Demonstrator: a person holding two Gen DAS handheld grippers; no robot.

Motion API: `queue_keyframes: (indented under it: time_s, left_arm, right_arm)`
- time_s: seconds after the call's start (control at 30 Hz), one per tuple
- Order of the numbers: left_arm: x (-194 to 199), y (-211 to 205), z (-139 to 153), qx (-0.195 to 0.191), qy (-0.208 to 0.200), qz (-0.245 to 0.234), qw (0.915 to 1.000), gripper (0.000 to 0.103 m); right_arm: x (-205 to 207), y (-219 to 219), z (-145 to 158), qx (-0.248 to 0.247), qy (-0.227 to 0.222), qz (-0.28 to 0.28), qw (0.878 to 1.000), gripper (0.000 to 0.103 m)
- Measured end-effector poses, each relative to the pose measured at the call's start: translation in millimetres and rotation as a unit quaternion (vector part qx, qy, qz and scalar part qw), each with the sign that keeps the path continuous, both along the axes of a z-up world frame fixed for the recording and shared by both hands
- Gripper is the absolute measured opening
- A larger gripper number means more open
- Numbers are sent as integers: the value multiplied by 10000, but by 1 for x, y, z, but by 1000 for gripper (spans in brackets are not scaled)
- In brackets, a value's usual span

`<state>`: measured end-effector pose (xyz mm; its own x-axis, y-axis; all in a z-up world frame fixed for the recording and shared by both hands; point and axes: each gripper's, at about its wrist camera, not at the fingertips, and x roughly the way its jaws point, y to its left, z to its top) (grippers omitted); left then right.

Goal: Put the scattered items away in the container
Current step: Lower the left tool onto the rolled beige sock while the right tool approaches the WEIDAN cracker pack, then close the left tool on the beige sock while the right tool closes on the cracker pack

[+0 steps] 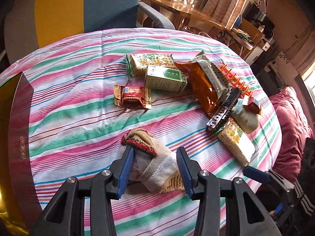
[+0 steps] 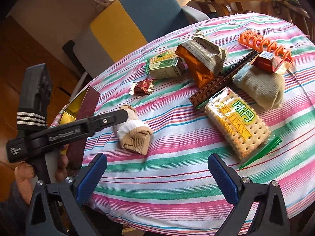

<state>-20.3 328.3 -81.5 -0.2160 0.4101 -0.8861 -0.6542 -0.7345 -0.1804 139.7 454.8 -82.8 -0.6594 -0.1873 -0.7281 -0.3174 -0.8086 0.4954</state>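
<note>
The rolled sock [image 1: 149,157] lies on the striped table [image 1: 78,106], at the near side, and the left tongs [image 1: 155,169] are around it; the left blue pad touches the sock and the right pad sits at its edge, so the tongs look closed on it, though I cannot tell how hard they squeeze. The sock is soft and light; it will squash but not break, and it may come unrolled, so the thick middle of the roll is the best place to hold it. From the right wrist view the left tongs reach in from the left and point steeply down onto the sock [image 2: 133,129]; a hand [image 2: 25,175] holds the handle below.

The box [image 2: 78,108] to put things in is dark red outside and gold inside; it stands at the left edge of the table, near the sock, so the trip should be short.

The right tongs [image 2: 157,177] are wide open with nothing between them; they hang over the near table and tilt down. Just beyond them lies a cracker pack [image 2: 238,125]; it is stiff and crinkly, the crackers can snap, so it wants a gentle hold across its long sides.
</note>
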Motion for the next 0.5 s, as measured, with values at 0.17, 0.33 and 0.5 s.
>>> queue_keyframes:
  time_s: [0.17, 0.33, 0.5]
  left_arm:
    - [4, -2, -6, -283, 320, -57, 9991, 45]
    - [-3, -14, -11, -258, 219, -142, 9993, 48]
    - [1, -17, -7, -325, 382, -402, 9979, 48]
  right_arm:
    - [18, 20, 0, -26, 26, -392, 9992, 103]
    - [28, 48, -3, 74, 21, -1049, 9945, 103]
    - [14, 65, -13, 44, -87, -1095, 9939, 103]
